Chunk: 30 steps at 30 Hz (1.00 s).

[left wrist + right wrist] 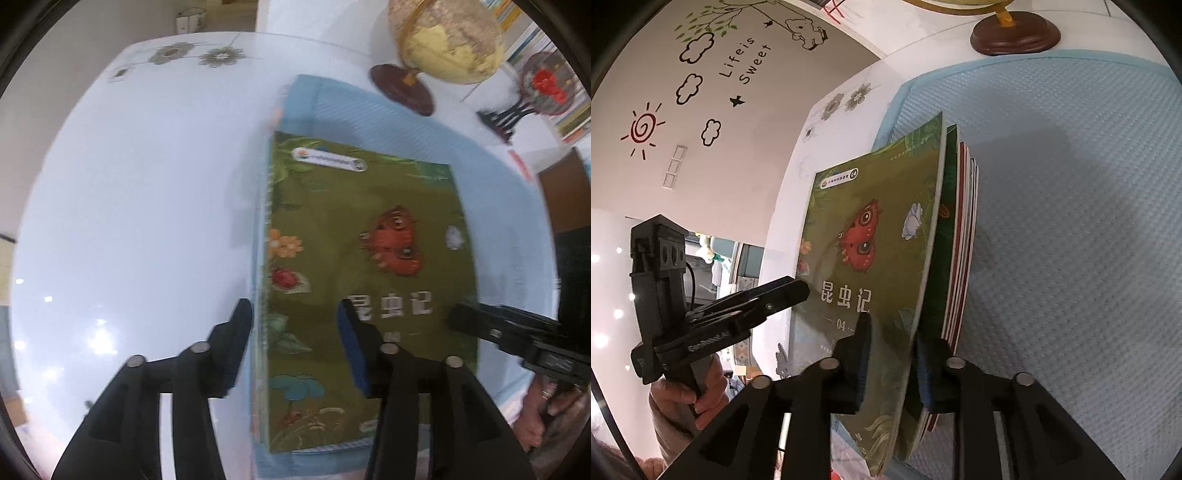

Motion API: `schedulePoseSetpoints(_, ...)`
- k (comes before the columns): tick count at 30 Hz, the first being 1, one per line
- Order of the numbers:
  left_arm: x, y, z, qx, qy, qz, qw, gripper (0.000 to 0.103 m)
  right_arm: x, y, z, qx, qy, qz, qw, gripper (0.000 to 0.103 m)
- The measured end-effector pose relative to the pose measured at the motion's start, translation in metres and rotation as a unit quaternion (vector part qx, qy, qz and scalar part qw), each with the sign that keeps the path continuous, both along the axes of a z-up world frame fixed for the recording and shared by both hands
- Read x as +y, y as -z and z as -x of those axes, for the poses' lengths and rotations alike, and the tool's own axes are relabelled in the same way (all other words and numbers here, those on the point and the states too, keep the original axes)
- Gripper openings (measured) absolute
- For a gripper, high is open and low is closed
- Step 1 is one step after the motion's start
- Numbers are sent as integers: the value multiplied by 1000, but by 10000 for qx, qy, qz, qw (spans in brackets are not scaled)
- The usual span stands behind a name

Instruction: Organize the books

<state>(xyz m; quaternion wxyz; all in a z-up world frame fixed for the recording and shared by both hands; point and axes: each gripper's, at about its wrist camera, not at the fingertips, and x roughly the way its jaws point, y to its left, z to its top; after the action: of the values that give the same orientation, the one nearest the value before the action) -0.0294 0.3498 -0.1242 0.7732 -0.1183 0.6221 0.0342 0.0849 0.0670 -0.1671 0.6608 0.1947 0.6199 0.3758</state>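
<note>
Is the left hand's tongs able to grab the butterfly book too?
Probably yes. The left tongs are open and straddle the butterfly book's spine edge; nothing blocks them. The right tongs already pinch the books.

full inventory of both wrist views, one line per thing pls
books: one stack, count unclear; top cover green with a red butterfly; standing on edge on the mat, clamped at the near end
mat: 1, light blue, textured, on the table under the books
table: 1, glossy white, flower print at the far edge
globe: 1, yellowish on a dark brown base, beyond the mat
wall stickers: sun, clouds, "Life is Sweet", on the wall left
left gripper: black, blue pads, open around the books' spine
right gripper: black, shut on the books
</note>
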Motion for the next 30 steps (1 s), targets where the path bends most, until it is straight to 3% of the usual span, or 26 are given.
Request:
schedulePoseSetpoints(2, 2, 0, 1, 45, -49, -76, 9999, 52, 4, -4, 2, 38, 0, -94, 9999, 62)
schedulePoseSetpoints(4, 5, -3, 4, 80, -122, -128, 9998, 62, 9, -12, 5, -53, -10, -19, 10000, 80)
schedulePoseSetpoints(9, 3, -21, 11, -3, -203, -355, 9992, 72, 14, -34, 14, -467, -75, 563, 9973, 82)
schedulePoseSetpoints(13, -12, -44, 18, -77, -240, -551, 9982, 73, 2, -58, 22, -789, 14, 1043, 9914, 82)
schedulePoseSetpoints(17, -37, -79, 25, -417, -127, -461, 9980, 73, -30, -97, 33, -1248, 284, 1391, 9820, 83)
schedulePoseSetpoints(23, -103, -126, 39, -834, 105, -802, 9932, 75, -91, -147, 57, -1802, 744, 2016, 9599, 87)
schedulePoseSetpoints(30, -170, -147, 60, -1351, 284, -608, 9886, 75, -160, -173, 84, -2005, 1668, 2162, 9409, 92)
